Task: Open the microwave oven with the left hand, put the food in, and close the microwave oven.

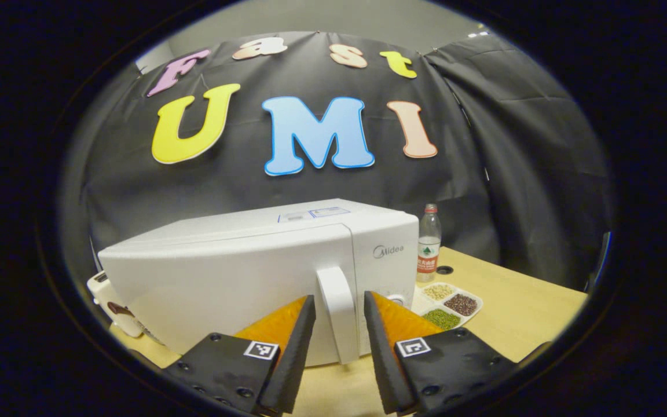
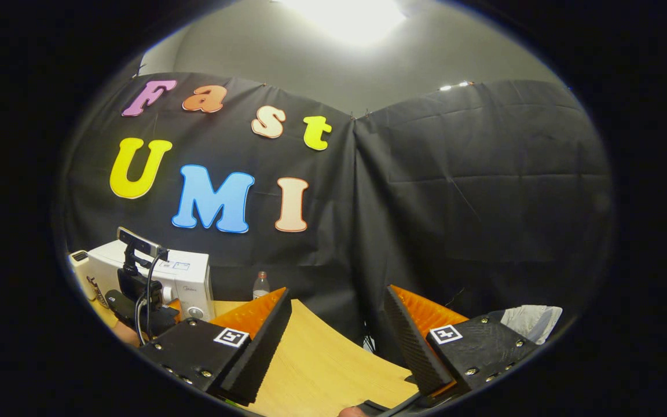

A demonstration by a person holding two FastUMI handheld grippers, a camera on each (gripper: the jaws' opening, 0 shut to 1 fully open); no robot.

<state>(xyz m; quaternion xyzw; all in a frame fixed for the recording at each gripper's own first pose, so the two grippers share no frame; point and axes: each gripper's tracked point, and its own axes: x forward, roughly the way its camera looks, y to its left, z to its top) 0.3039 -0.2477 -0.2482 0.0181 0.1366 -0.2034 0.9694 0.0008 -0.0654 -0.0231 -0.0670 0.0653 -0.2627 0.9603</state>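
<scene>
We see the white microwave oven [image 1: 264,272] standing shut toward the back left of the wooden worktop [image 1: 519,313], its door closed flush and its upright white handle [image 1: 336,313] facing us. The left gripper [image 1: 339,324] is lined up on that handle: its two orange-and-black fingers [image 1: 293,330] are spread apart, one on each side of the bar, and from the left gripper view we cannot tell whether either pad touches it yet. We judge that the opening step is in hand and barely begun; nothing has been pulled.

Just beside the oven's right side, a white divided dish [image 1: 452,304] holds three heaps of beans or grains, pale, dark red and green, which we take to be the food. A plastic bottle [image 1: 429,243] stands behind it near the worktop's back edge.

In the right gripper view, the right gripper [image 2: 336,336] hangs over the worktop's right-hand edge with its fingers wide apart and nothing between them, well apart from the oven, which sits far off to its left.

The next move, as we read it, calls for closing the left fingers squarely on the handle, then drawing the door outward in an arc about its hinge without dragging the oven along the worktop.
</scene>
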